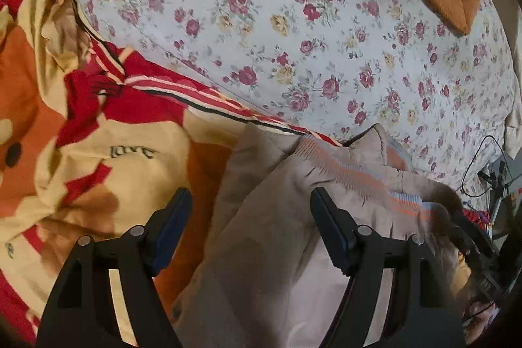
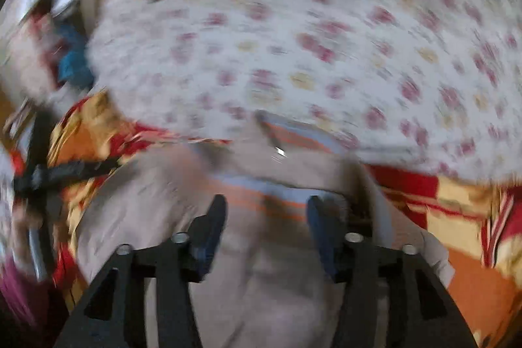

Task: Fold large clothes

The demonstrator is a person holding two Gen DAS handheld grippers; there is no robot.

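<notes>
Left wrist view: we find the left gripper (image 1: 251,201) with fingers spread apart, nothing clasped, above a beige jacket (image 1: 267,250) of soft matte cloth with ribbed orange-and-blue striped trim. It lies rumpled on a red, yellow and orange blanket (image 1: 98,132), beside a floral sheet (image 1: 293,38). Right wrist view, blurred: the right gripper (image 2: 266,207) likewise stands parted over the jacket, gripping nothing.

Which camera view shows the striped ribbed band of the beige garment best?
The left wrist view: the striped band of the beige garment is sharp there. The right wrist view shows it blurred, between the open fingers.
</notes>
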